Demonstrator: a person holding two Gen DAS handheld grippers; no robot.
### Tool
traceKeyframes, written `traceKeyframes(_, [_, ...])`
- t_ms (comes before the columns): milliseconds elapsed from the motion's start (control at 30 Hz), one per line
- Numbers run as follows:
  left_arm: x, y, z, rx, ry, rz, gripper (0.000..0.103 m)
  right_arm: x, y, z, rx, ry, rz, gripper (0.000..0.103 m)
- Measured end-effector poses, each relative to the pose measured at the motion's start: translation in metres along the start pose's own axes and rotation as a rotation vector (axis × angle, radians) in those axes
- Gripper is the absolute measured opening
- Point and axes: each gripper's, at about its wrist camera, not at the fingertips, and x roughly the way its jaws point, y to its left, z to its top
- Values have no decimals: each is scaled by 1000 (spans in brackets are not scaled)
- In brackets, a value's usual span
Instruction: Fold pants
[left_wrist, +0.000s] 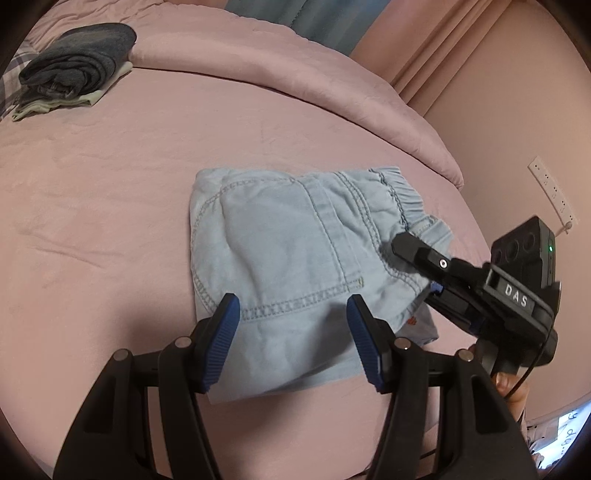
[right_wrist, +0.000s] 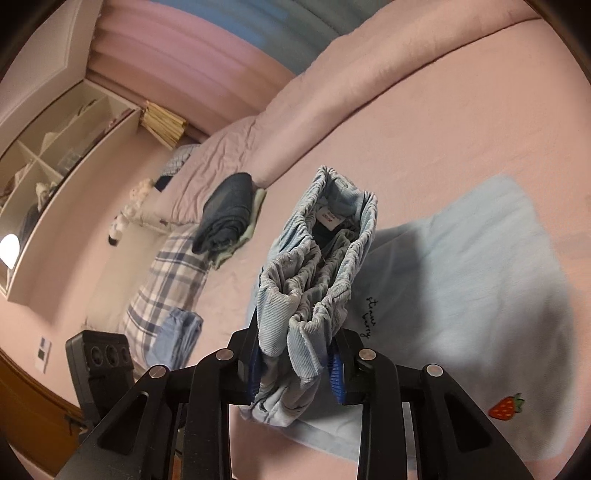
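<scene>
Left wrist view: my left claw (left_wrist: 293, 341) is spread wide, its blue ribbed pads (left_wrist: 221, 343) hovering over the near edge of the light blue cotton pants with an elastic waistband (left_wrist: 291, 254). The pants lie folded into a compact rectangle on the pink bed sheet (left_wrist: 110, 206), waistband at the right. My right claw (left_wrist: 410, 251) enters from the right and is clamped on the gathered waistband.

Right wrist view: my right claw (right_wrist: 295, 373) pinches several bunched waistband layers (right_wrist: 317, 258) and holds them lifted off the sheet; the rest of the pants (right_wrist: 461, 288) stays flat on the bed, the strawberry patch near the right.

Handling judgement: the fabric is light, soft and limp. It will sag and slide layer over layer, so a pinch must catch all layers. The elastic waistband is the thickest, firmest hold. For the left claw, the near folded edge or a corner is the suitable grip point.

A stack of dark folded clothes (left_wrist: 77, 70) lies far left.
</scene>
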Motion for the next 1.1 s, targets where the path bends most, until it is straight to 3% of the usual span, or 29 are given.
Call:
traceKeyframes(633, [12,-38,25,59,4,39,60,-20,-21,7,16,-30,1,31])
traceKeyframes(1100, [20,-41,25,76,21,35,60,-25,-17,5,21,-46,-24,31])
